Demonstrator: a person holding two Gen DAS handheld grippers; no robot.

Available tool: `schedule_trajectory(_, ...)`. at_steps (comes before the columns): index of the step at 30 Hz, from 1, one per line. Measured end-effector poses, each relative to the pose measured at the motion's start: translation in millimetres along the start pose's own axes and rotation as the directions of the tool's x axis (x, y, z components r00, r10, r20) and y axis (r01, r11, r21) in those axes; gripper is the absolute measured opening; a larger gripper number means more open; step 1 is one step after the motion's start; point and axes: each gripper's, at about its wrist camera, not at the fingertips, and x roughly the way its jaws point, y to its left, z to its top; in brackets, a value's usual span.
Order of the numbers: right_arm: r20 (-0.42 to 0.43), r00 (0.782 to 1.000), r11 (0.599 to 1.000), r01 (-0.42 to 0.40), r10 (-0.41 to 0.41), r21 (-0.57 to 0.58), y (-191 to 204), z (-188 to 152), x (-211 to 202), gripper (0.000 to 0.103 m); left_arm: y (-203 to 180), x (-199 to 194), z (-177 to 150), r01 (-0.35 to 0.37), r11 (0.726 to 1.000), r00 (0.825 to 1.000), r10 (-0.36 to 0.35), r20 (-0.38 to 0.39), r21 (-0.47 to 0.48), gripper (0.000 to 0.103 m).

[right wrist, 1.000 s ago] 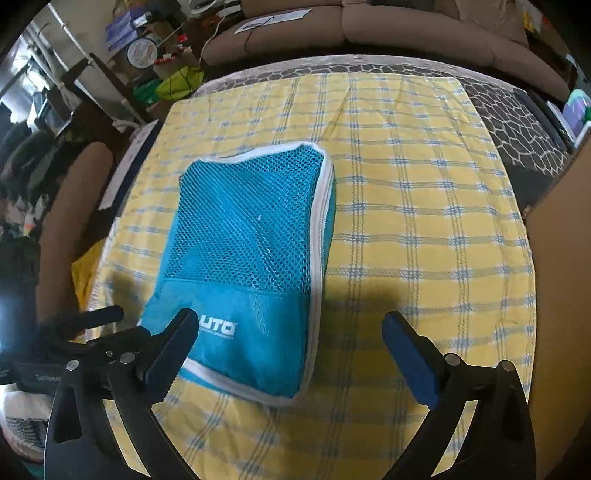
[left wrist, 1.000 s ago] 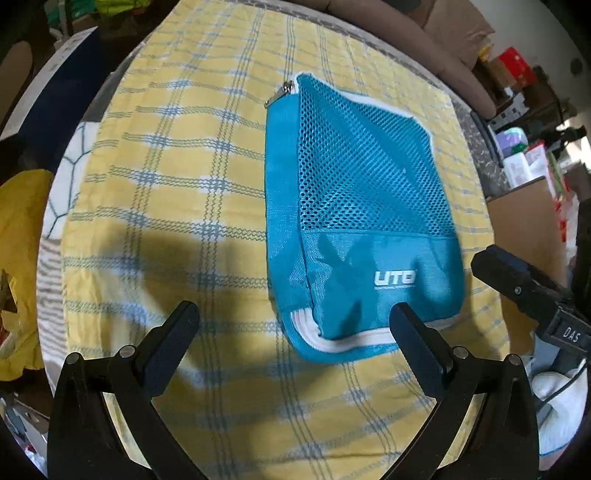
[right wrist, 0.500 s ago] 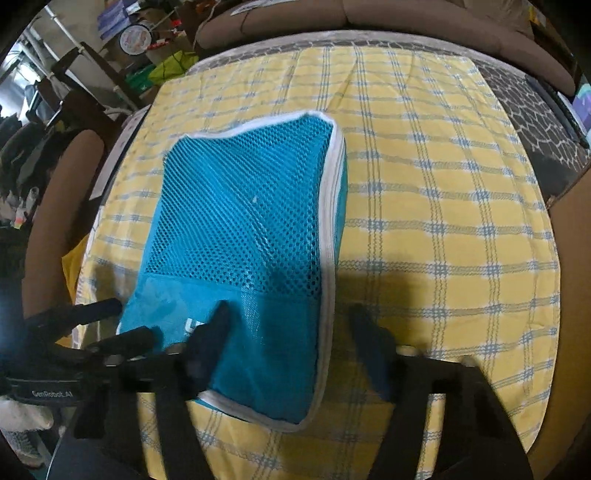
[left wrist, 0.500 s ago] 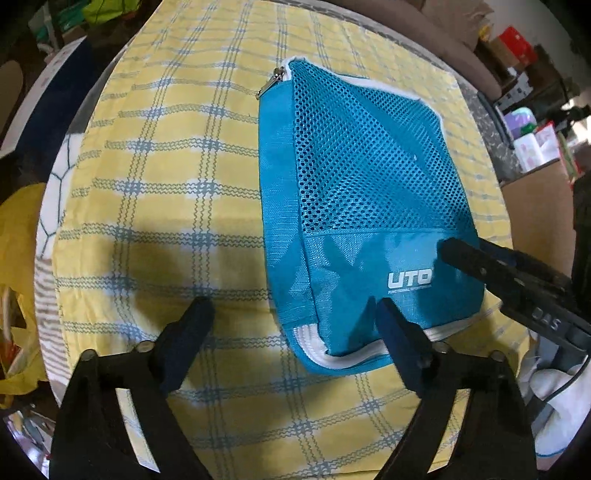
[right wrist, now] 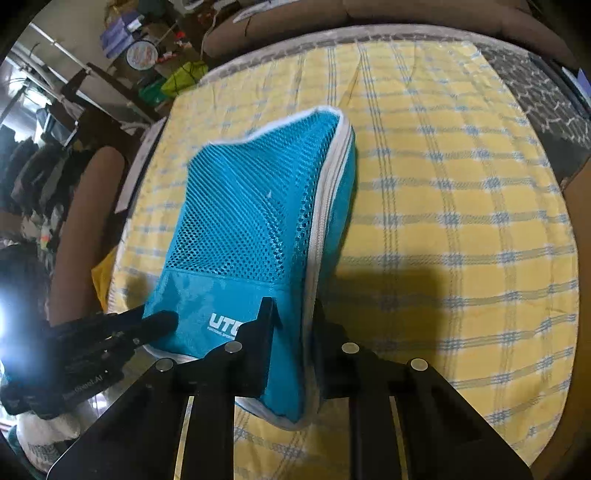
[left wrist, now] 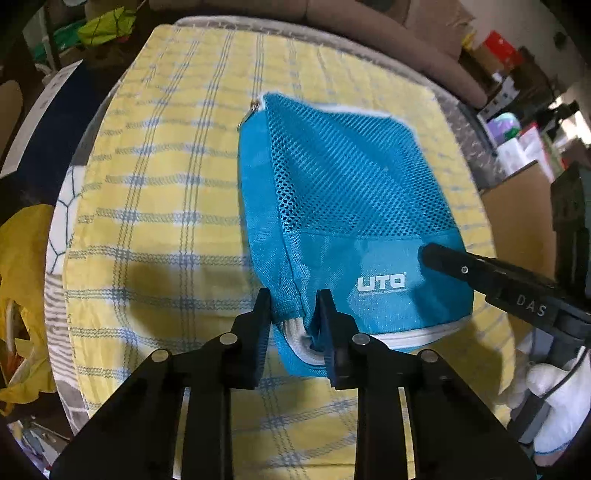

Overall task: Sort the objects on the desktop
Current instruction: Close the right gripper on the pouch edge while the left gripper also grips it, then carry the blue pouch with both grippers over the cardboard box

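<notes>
A teal zippered mesh pouch (left wrist: 343, 206) with white piping and a "UTO" logo lies on a yellow plaid cloth (left wrist: 159, 192). My left gripper (left wrist: 293, 314) is shut on the pouch's near left corner. My right gripper (right wrist: 291, 314) is shut on the pouch's (right wrist: 251, 221) near right corner, along the white zipper edge. The near end of the pouch is raised off the cloth. Each gripper shows in the other's view: the right one (left wrist: 480, 273) and the left one (right wrist: 122, 328).
The cloth (right wrist: 461, 221) covers a table with a grey patterned mat (right wrist: 546, 92) beneath it. A brown sofa (left wrist: 369, 26) stands behind. Cluttered shelves and boxes (left wrist: 517, 140) are at the right, a yellow bag (left wrist: 22, 258) at the left.
Both grippers moved in from open and apart to shut on the pouch's near corners. The pouch's near end has lifted and bunched up.
</notes>
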Motion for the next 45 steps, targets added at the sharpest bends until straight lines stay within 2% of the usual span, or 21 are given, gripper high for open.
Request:
schedule_trajectory(4,0.034,0.999,1.0,-0.002,0.003,-0.019,5.0,3.3,-21.4,0.015,-11.3,-22.3,5.3,0.009,1.0,0.999,-0.009,0.053,0.006,0.022)
schedule_trajectory(11,0.102,0.995,0.997,0.019,-0.012,-0.068,17.1,3.5,-68.6,0.015,-38.1,-74.7,10.1,0.062,0.998,0.988,-0.065,0.137,0.025,0.022)
schedule_trajectory(14,0.153,0.987,0.992,0.065,-0.048,-0.108,26.0,-0.7,-100.4,0.015,-60.9,-97.2,11.9,0.06,0.997,0.983,-0.069,0.169,0.057,0.022)
schedule_trajectory(17,0.187,0.981,0.992,0.067,-0.046,-0.109,25.0,-5.0,-128.0,0.015,-86.1,-123.1,11.2,0.07,0.994,0.975,-0.086,0.203,0.086,0.022)
schedule_trajectory(21,0.251,0.966,0.993,0.083,-0.058,-0.088,12.5,-14.9,-178.3,0.015,-127.4,-157.3,9.5,0.111,0.985,0.96,-0.141,0.243,0.133,0.022)
schedule_trajectory(25,0.304,0.948,0.992,0.114,-0.092,-0.056,-10.7,-29.3,-229.3,0.015,-173.1,-171.0,2.5,0.143,0.972,0.949,-0.188,0.252,0.186,0.022)
schedule_trajectory(30,0.349,0.926,0.988,0.152,-0.145,0.006,-52.9,-53.7,-285.7,0.015,-242.0,-169.6,-14.2,0.205,0.944,0.937,-0.265,0.227,0.258,0.022)
schedule_trajectory(37,0.363,0.904,0.974,0.2,-0.224,0.103,-122.8,-92.2,-338.4,0.015,-329.9,-144.3,-38.9,0.279,0.906,0.927,-0.341,0.158,0.318,0.022)
schedule_trajectory(40,0.36,0.9,0.968,0.204,-0.245,0.148,-154.2,-107.2,-350.6,0.015,-364.2,-125.8,-46.9,0.289,0.894,0.93,-0.348,0.123,0.341,0.022)
schedule_trajectory(45,0.347,0.901,0.958,0.195,-0.259,0.21,-198.7,-127.0,-352.5,0.015,-398.1,-92.7,-57.3,0.297,0.89,0.938,-0.34,0.067,0.346,0.022)
